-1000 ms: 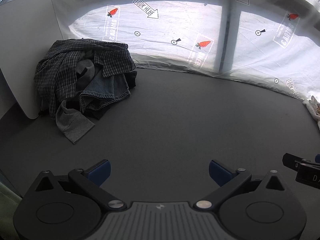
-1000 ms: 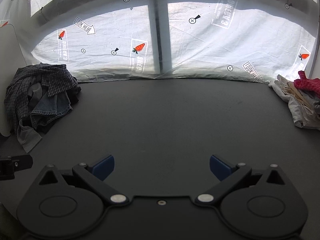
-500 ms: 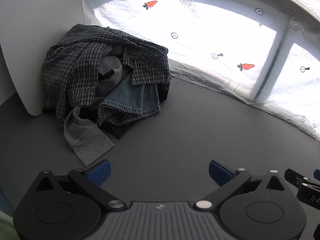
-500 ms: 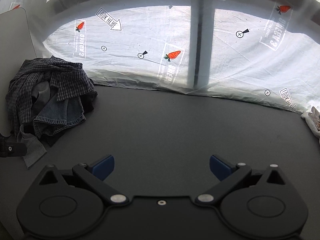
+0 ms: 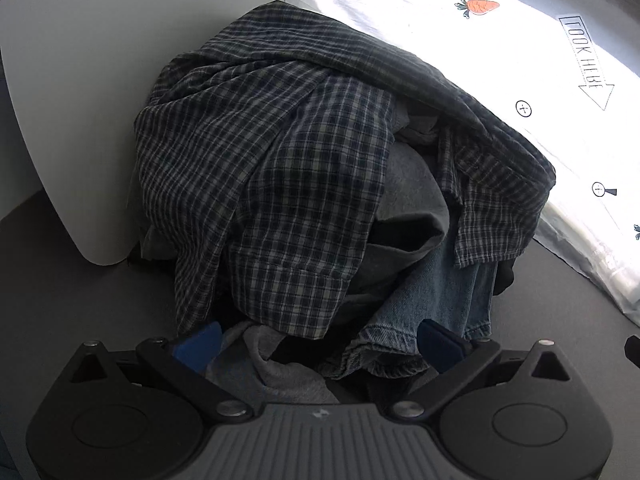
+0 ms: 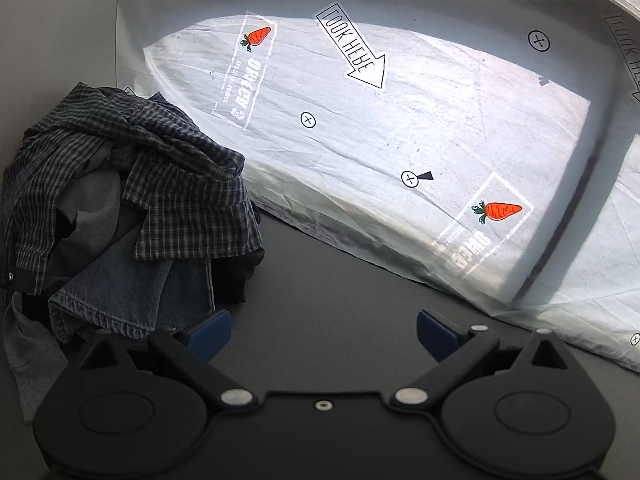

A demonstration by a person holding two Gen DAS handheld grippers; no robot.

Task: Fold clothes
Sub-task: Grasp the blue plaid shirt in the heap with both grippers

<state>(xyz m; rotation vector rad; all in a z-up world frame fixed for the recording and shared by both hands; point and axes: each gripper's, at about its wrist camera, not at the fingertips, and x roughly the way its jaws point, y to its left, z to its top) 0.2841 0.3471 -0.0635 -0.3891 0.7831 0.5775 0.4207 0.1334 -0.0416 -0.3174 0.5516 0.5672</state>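
- My left gripper (image 5: pixel 318 346) is spread wide, its blue pads on either side of the near edge of the clothes pile (image 5: pixel 328 184); nothing is pinched between them.
- The left pad (image 5: pixel 199 346) sits at the hem of the plaid shirt (image 5: pixel 280 184), and the right pad (image 5: pixel 438 344) lies just beside the frayed hem of the denim garment (image 5: pixel 432 300). Whether either pad actually touches cloth, I cannot tell.
- The plaid shirt drapes over the top of the pile, with a grey knit piece (image 5: pixel 408 196) showing underneath it and another grey piece (image 5: pixel 276 372) spilling out at the front, between my fingers.
- The pile rests on the dark grey table (image 5: pixel 80 280), against a white rounded panel (image 5: pixel 80 80) on its far left side.
- My right gripper (image 6: pixel 323 336) is also wide open and holds nothing; only bare table (image 6: pixel 340 280) lies between its pads.
- From the right wrist view the same clothes pile (image 6: pixel 132 220) lies to the left of that gripper, the denim hem (image 6: pixel 104 320) near the left pad (image 6: pixel 210 334) but not between the fingers.
- A small part of the left gripper (image 6: pixel 18 278) shows at the left edge of that view, against the pile.
- Behind the table hangs a backlit white sheet (image 6: pixel 400 140) printed with carrots, arrows and crossed circles.
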